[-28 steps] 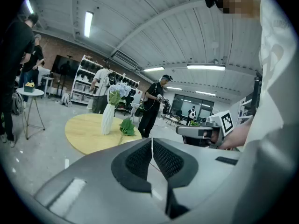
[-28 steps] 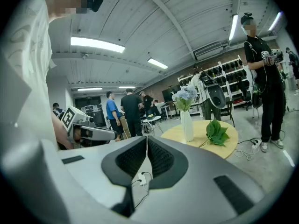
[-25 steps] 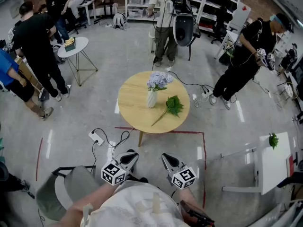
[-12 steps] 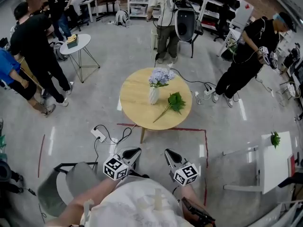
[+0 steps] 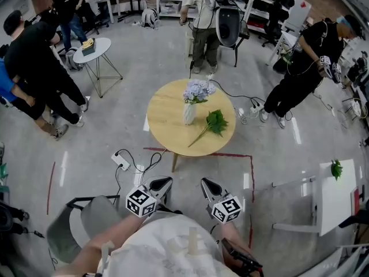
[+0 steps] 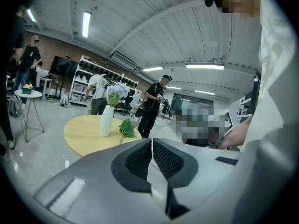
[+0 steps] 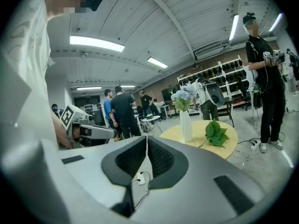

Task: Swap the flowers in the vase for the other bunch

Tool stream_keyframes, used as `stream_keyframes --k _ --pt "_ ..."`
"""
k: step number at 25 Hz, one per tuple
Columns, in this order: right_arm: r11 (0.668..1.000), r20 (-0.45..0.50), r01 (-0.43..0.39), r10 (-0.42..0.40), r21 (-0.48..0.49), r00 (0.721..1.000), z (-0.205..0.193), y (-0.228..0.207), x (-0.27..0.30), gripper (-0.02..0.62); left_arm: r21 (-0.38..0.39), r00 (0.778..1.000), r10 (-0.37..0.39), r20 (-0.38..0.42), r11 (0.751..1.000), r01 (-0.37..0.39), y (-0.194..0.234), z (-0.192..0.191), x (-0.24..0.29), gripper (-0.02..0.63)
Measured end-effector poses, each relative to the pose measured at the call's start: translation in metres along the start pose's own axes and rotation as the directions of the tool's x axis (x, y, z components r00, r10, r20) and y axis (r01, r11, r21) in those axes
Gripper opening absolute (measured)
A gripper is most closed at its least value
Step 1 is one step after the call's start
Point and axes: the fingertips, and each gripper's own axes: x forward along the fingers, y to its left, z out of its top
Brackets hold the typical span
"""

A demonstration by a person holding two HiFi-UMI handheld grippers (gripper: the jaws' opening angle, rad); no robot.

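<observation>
A white vase (image 5: 189, 113) with pale blue flowers (image 5: 198, 89) stands on the round wooden table (image 5: 167, 128). Beside it to the right lies a green leafy bunch (image 5: 214, 122) with a long stem. The same vase (image 6: 107, 120) and leafy bunch (image 6: 126, 127) show far ahead in the left gripper view, and the vase (image 7: 186, 125) and bunch (image 7: 215, 133) in the right gripper view. My left gripper (image 5: 164, 184) and right gripper (image 5: 207, 186) are held close to my body, well short of the table, both shut and holding nothing.
A power strip (image 5: 120, 161) with cables lies on the floor between me and the table. Red tape (image 5: 251, 172) marks the floor. A grey chair (image 5: 86, 227) is at my left, a white table (image 5: 334, 195) at right. Several people stand around; a small side table (image 5: 93, 48) is far left.
The view has crept slightly towards the table. Both grippers stay shut in the same pose near my body. People at the left have shifted a little.
</observation>
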Motion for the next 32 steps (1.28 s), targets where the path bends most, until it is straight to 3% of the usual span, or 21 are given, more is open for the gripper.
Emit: stream_keyframes --k 32 --pt "1.0 -0.05 0.012 -0.011 0.013 0.999 0.007 -0.026 0.057 0.012 -0.018 1.0 -0.011 -0.002 1.0 0.011 0.059 0.021 0.022 0.014"
